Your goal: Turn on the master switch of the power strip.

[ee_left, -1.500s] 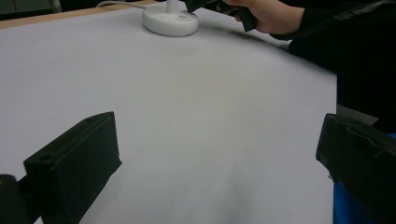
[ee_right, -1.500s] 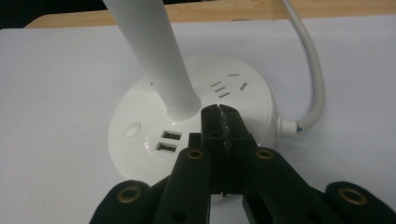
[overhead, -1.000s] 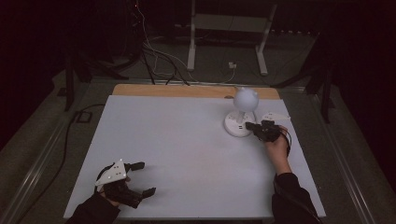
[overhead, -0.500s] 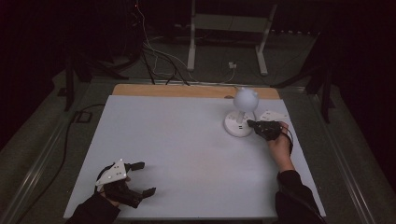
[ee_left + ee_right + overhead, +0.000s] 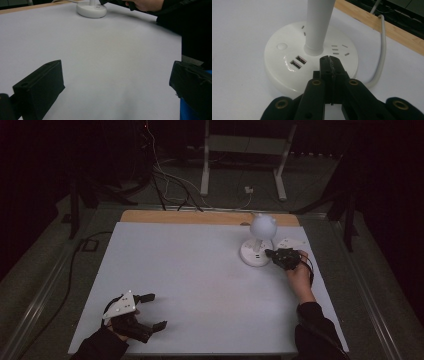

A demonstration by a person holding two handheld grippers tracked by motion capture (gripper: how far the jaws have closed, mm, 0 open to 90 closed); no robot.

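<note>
Reaching in from the bottom right of the high view, the person's right hand [image 5: 300, 275] holds the right gripper [image 5: 272, 254] at the round base of the white lamp [image 5: 256, 252] near the table's [image 5: 200, 285] far right, while the left gripper [image 5: 152, 311] rests at the near left corner. The left gripper view shows its jaws spread wide over bare table, well apart from the lamp base [image 5: 91, 10]. The right gripper view shows its jaws pressed together with nothing between them, their tips over the base [image 5: 287, 65] just before the stem [image 5: 318, 25], plus USB sockets [image 5: 297, 62] and a white cable [image 5: 382, 50].
</note>
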